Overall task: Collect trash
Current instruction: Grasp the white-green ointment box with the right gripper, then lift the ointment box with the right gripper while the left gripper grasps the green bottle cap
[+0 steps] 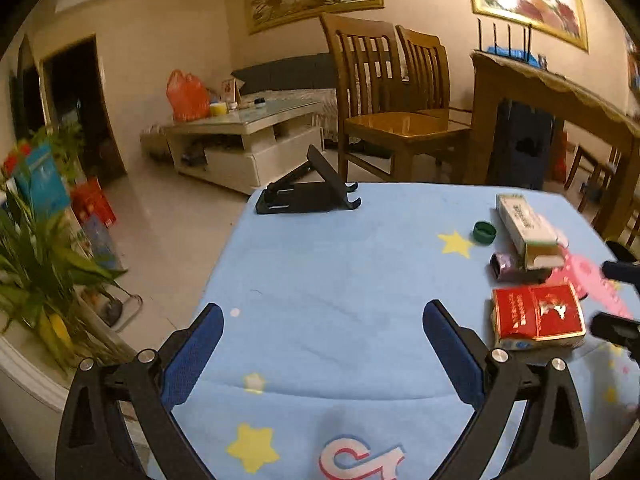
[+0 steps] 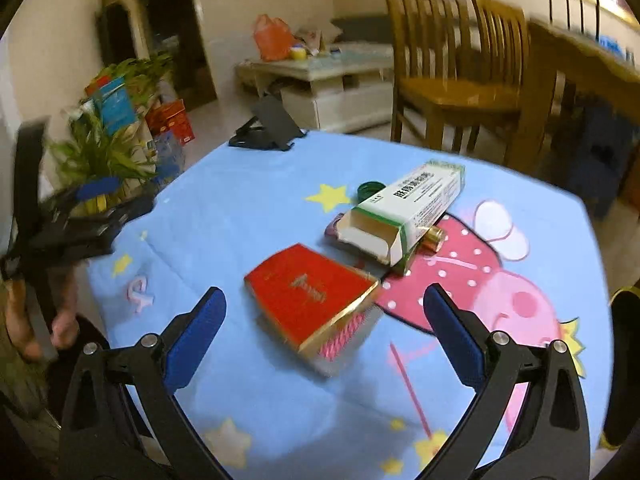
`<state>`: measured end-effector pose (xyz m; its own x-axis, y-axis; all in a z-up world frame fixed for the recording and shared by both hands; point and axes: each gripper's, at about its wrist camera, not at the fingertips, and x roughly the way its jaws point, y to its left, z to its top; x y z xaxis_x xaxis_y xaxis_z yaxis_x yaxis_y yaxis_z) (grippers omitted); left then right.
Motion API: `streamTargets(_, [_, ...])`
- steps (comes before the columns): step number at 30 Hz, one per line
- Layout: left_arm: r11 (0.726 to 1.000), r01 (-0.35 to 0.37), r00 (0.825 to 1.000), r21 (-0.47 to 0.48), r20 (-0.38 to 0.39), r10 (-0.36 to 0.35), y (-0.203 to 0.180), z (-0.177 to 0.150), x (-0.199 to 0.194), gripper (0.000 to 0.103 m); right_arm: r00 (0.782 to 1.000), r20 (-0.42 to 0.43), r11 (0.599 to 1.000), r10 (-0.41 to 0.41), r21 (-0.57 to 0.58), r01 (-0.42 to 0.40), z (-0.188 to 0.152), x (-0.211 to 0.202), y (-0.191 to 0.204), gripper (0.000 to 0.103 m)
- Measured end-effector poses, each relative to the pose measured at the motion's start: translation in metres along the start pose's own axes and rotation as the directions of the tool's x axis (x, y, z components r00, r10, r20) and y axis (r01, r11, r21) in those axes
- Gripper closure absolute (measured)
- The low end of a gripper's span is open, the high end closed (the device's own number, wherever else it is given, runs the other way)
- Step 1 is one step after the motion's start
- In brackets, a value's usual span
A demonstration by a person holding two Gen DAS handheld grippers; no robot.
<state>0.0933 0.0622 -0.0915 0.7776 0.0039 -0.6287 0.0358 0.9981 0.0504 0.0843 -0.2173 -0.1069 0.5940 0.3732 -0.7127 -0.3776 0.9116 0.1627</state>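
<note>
A red cigarette box (image 2: 310, 300) lies on the blue cartoon tablecloth (image 2: 248, 208), just ahead of my open, empty right gripper (image 2: 324, 316). Behind it lie an open white and green medicine carton (image 2: 408, 208), a green bottle cap (image 2: 370, 190), a small purple wrapper (image 2: 335, 229) and a gold cylinder (image 2: 432, 238). In the left wrist view the red box (image 1: 536, 316), the carton (image 1: 524, 228), the cap (image 1: 484, 233) and the wrapper (image 1: 506, 266) sit to the right of my open, empty left gripper (image 1: 322, 332), which hovers over bare cloth. The right gripper's fingers (image 1: 616, 324) show at that view's right edge.
A black folding phone stand (image 1: 308, 194) sits at the table's far left edge. Beyond stand wooden chairs (image 1: 384, 92), a wooden dining table (image 1: 560, 92) and a white coffee table (image 1: 244, 132). A green plant (image 1: 44, 272) and boxes are left of the table.
</note>
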Motion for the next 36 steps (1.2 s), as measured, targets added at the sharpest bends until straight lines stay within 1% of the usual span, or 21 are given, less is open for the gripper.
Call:
streamTargets(2, [1.000, 0.029, 1.000, -0.013, -0.001, -0.029, 0.002, 0.000, -0.002, 0.007, 1.000, -0.016, 0.993, 0.012, 0.118, -0.010, 0.018, 0.010, -0.020, 0.006])
streamTargets(4, [0.999, 0.048, 0.999, -0.012, -0.002, -0.048, 0.001, -0.004, -0.003, 0.007, 0.999, -0.021, 0.974, -0.033, 0.224, 0.036, 0.043, 0.024, -0.034, 0.006])
streamTargets(6, [0.999, 0.052, 0.999, -0.005, -0.002, -0.052, -0.002, -0.005, -0.002, 0.007, 0.988, -0.048, 0.957, -0.147, 0.245, 0.155, 0.068, 0.037, -0.037, 0.006])
streamTargets(8, [0.998, 0.061, 0.998, 0.002, -0.007, -0.061, -0.004, -0.006, -0.002, 0.007, 0.979, -0.073, 0.950, -0.189, 0.238, 0.202, 0.088, 0.053, -0.036, 0.006])
streamTargets(10, [0.998, 0.058, 0.998, 0.017, -0.018, -0.058, -0.006, -0.007, 0.001, 0.007, 0.959, -0.129, 0.940, -0.251, 0.203, 0.273, 0.103, 0.074, -0.033, 0.006])
streamTargets(11, [0.998, 0.054, 0.998, 0.021, -0.021, -0.054, -0.006, -0.007, 0.002, 0.007, 0.938, -0.175, 0.926, -0.300, 0.182, 0.330, 0.109, 0.089, -0.033, 0.007])
streamTargets(12, [0.998, 0.051, 0.998, 0.025, -0.025, -0.050, -0.006, -0.007, 0.004, 0.007, 0.921, -0.205, 0.915, -0.331, 0.170, 0.366, 0.110, 0.099, -0.033, 0.015])
streamTargets(13, [0.998, 0.051, 0.998, 0.024, -0.027, -0.050, -0.006, -0.007, 0.005, 0.007, 0.896, -0.249, 0.897, -0.367, 0.161, 0.412, 0.111, 0.110, -0.035, 0.026])
streamTargets(14, [0.998, 0.053, 0.998, 0.019, -0.032, -0.052, -0.004, -0.007, 0.006, 0.007, 0.889, -0.264, 0.892, -0.374, 0.160, 0.423, 0.106, 0.114, -0.037, 0.037])
streamTargets(15, [0.998, 0.054, 0.998, 0.014, -0.036, -0.054, -0.003, -0.007, 0.007, 0.007, 0.890, -0.270, 0.894, -0.368, 0.161, 0.418, 0.102, 0.118, -0.038, 0.046])
streamTargets(17, [0.998, 0.060, 0.997, 0.004, -0.045, -0.060, -0.001, -0.007, 0.010, 0.007, 0.891, -0.250, 0.897, -0.379, 0.136, 0.420, 0.095, 0.114, -0.035, 0.047])
streamTargets(18, [0.998, 0.065, 0.997, -0.002, -0.050, -0.065, -0.001, -0.007, 0.011, 0.007, 0.897, -0.236, 0.903, -0.375, 0.126, 0.411, 0.094, 0.110, -0.033, 0.050])
streamTargets(19, [0.998, 0.070, 0.996, -0.006, -0.054, -0.070, 0.000, -0.007, 0.011, 0.007, 0.911, -0.213, 0.915, -0.353, 0.127, 0.384, 0.092, 0.101, -0.032, 0.053])
streamTargets(21, [0.997, 0.081, 0.995, -0.014, -0.059, -0.082, 0.000, -0.007, 0.012, 0.007, 0.934, -0.183, 0.933, -0.306, 0.138, 0.332, 0.078, 0.081, -0.036, 0.054])
streamTargets(26, [0.991, 0.136, 0.987, -0.014, -0.089, -0.137, -0.007, -0.005, 0.019, 0.007, 0.973, -0.140, 0.957, -0.185, 0.197, 0.211, 0.025, 0.016, -0.065, 0.054])
streamTargets(28, [0.985, 0.172, 0.980, -0.014, -0.097, -0.173, -0.014, 0.002, 0.025, 0.007, 0.979, -0.118, 0.951, -0.169, 0.242, 0.193, 0.006, -0.012, -0.081, 0.054])
streamTargets(31, [0.975, 0.222, 0.971, 0.020, -0.095, -0.220, -0.036, 0.029, 0.041, 0.007, 0.988, -0.036, 0.928, -0.151, 0.340, 0.154, -0.030, -0.057, -0.116, 0.054])
streamTargets(33, [0.971, 0.235, 0.967, 0.042, -0.108, -0.229, -0.061, 0.053, 0.059, 0.007, 0.990, 0.016, 0.913, -0.141, 0.389, 0.123, -0.048, -0.074, -0.138, 0.054])
streamTargets(34, [0.964, 0.260, 0.960, 0.046, -0.115, -0.254, -0.071, 0.061, 0.065, 0.007, 0.989, 0.042, 0.901, -0.138, 0.420, 0.108, -0.057, -0.080, -0.150, 0.054])
streamTargets(35, [0.949, 0.307, 0.945, 0.065, -0.140, -0.296, -0.091, 0.073, 0.078, 0.007, 0.989, 0.056, 0.892, -0.136, 0.440, 0.098, -0.062, -0.084, -0.158, 0.054])
streamTargets(36, [0.947, 0.308, 0.944, 0.094, -0.152, -0.292, -0.106, 0.079, 0.086, 0.007, 0.990, 0.063, 0.878, -0.128, 0.471, 0.084, -0.069, -0.085, -0.168, 0.054])
